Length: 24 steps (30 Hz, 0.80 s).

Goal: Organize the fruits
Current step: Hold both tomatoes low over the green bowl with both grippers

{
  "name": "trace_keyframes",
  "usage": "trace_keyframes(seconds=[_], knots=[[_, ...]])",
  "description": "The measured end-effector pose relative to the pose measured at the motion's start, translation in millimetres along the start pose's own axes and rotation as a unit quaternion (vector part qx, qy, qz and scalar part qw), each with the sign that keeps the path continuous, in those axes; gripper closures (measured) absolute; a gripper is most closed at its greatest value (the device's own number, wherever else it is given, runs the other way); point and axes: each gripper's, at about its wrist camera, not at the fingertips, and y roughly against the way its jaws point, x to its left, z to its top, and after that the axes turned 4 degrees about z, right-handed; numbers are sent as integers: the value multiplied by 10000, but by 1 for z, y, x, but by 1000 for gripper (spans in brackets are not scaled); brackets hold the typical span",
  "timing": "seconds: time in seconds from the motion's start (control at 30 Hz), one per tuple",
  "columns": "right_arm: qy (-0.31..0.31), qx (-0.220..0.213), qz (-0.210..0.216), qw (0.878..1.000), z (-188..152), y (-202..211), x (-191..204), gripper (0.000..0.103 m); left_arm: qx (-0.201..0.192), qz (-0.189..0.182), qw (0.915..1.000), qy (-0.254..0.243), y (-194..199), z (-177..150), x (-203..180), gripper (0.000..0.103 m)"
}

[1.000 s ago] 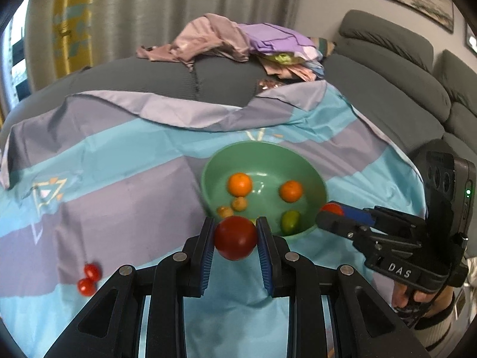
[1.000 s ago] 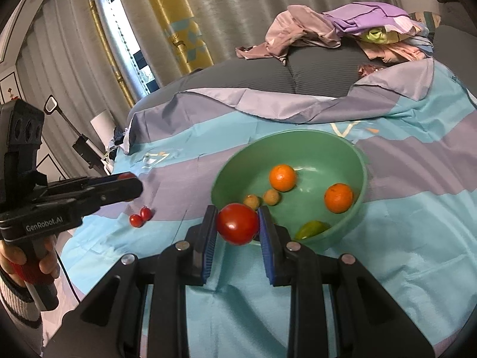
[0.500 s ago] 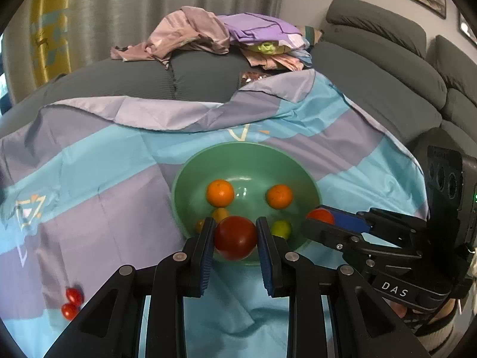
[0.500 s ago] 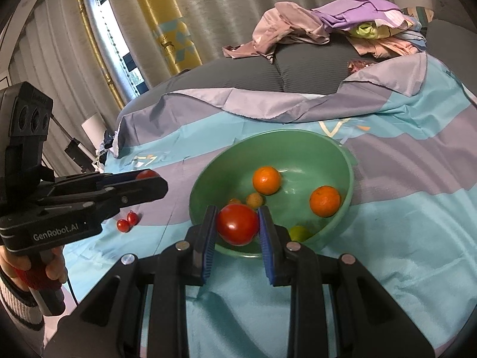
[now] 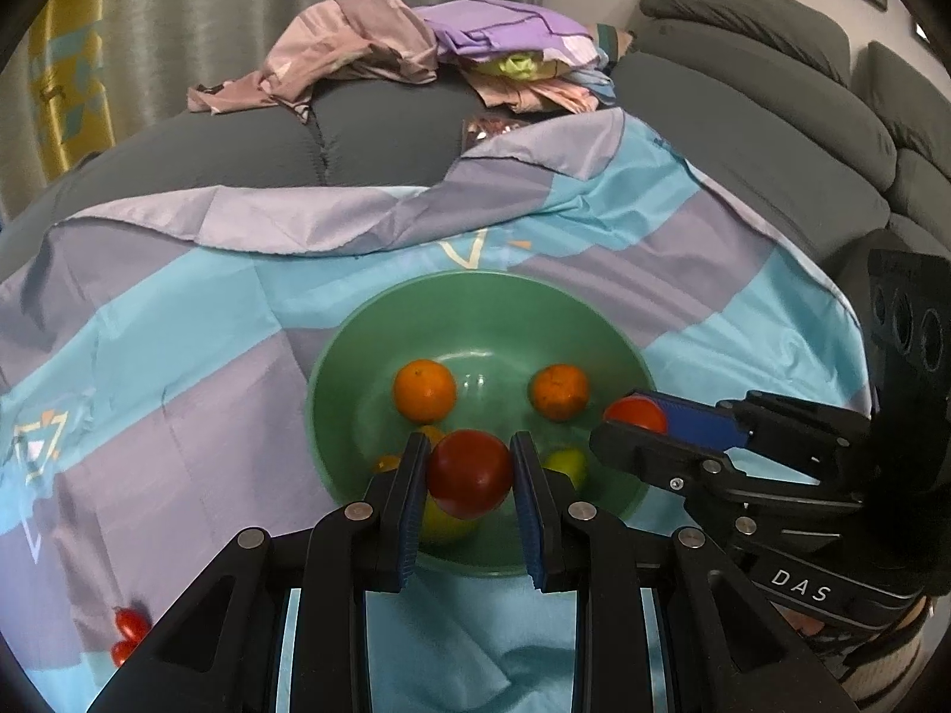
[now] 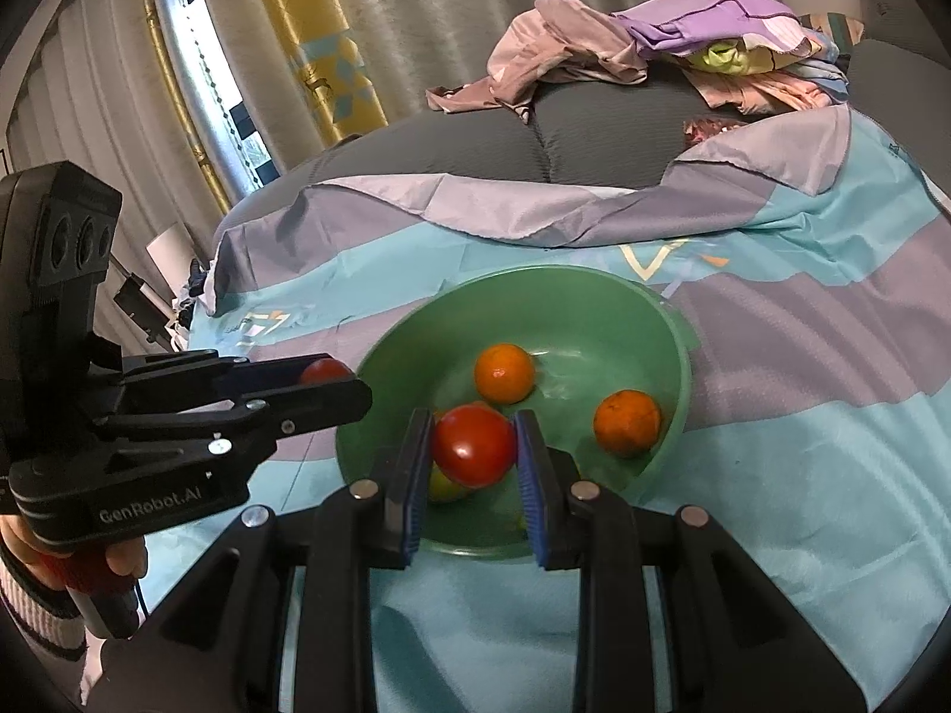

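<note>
Left wrist view: the left gripper (image 5: pixel 469 472) is clenched on a red tomato (image 5: pixel 469 471), held over the near rim of the green bowl (image 5: pixel 350 350). The bowl sits on a blue-and-lilac cloth (image 5: pixel 178 368) and contains two oranges (image 5: pixel 424 389), a yellow-green fruit (image 5: pixel 567 463) and small yellowish fruits partly hidden by the fingers. The right gripper (image 5: pixel 633 422) enters from the right, grasping a second tomato (image 5: pixel 635 415) above the bowl's right rim. Two cherry tomatoes (image 5: pixel 128 633) lie on the cloth at lower left.

Right wrist view: the right gripper (image 6: pixel 474 445) clamps its tomato (image 6: pixel 474 445) above the bowl (image 6: pixel 594 303); the left gripper (image 6: pixel 333 383), at left, holds its tomato (image 6: pixel 324 369) just outside the bowl's left rim. Clothes (image 6: pixel 654 53) are heaped on the grey sofa (image 6: pixel 594 136) behind.
</note>
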Motion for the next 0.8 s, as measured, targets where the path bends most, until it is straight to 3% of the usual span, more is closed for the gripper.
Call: trace_keyframes(seconds=[0.8], knots=[[-87,334,-177,9992,3,-28,-17,75,485,119,9985,-235,-47,-5,-3,76]])
